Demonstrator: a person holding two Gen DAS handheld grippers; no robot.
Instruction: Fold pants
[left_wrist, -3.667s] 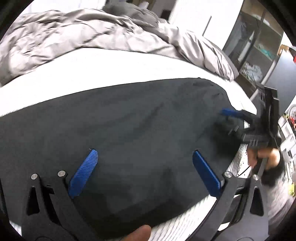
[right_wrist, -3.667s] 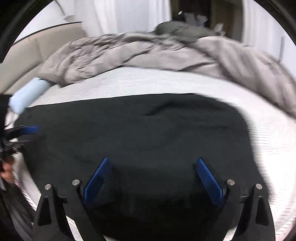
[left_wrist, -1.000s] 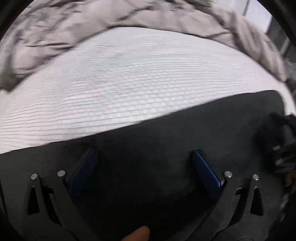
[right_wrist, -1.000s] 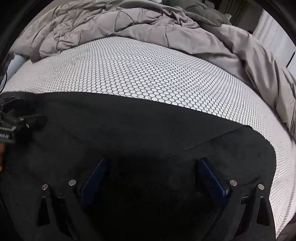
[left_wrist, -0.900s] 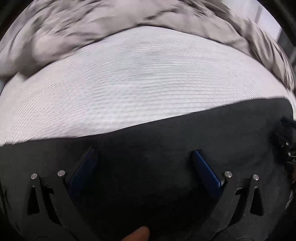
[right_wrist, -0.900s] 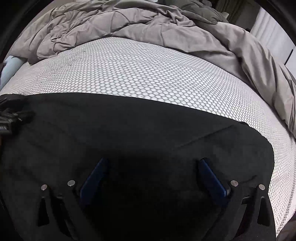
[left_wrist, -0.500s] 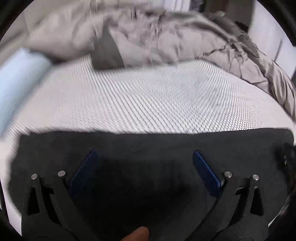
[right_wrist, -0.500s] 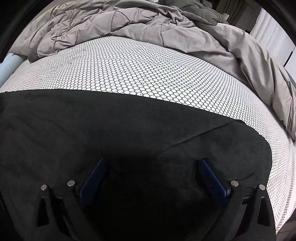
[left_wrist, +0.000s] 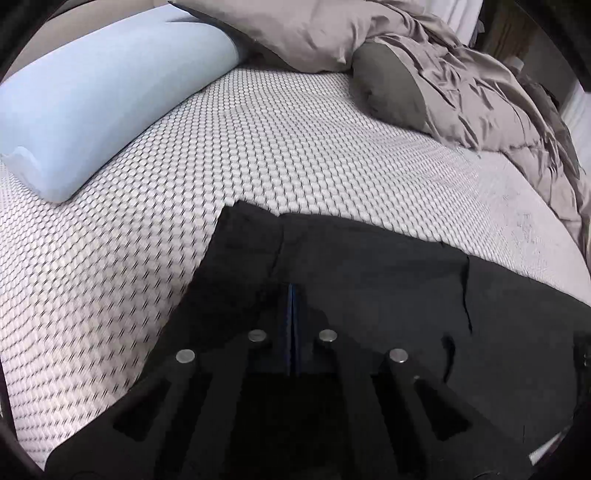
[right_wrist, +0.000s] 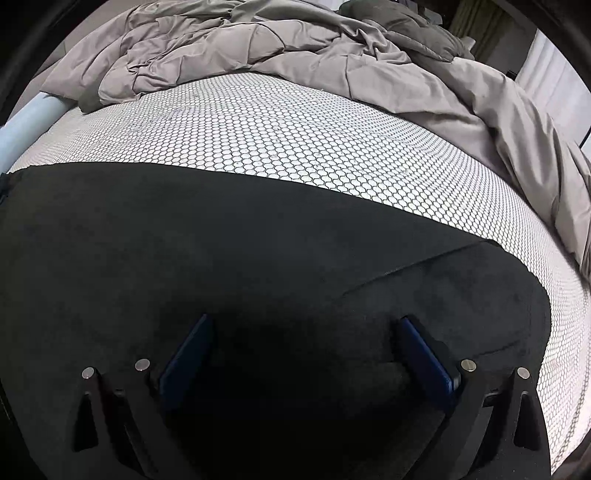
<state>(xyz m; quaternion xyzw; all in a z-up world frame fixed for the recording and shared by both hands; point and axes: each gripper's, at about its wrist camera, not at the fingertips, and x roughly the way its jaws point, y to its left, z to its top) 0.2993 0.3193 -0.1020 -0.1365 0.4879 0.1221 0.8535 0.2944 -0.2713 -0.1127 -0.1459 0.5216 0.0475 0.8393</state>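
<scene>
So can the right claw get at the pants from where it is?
Probably yes: the right claw hangs open directly over the black pants, with nothing between its fingers and the fabric.

Pants (left_wrist: 369, 280) under left tongs (left_wrist: 291, 295), grip unclear.

A bedroom in a home: a bed with a honeycomb-patterned mattress cover (left_wrist: 295, 155), a rumpled grey duvet (right_wrist: 295, 51) (pushed to the far side), and a pale blue bolster pillow (left_wrist: 103, 99).
</scene>
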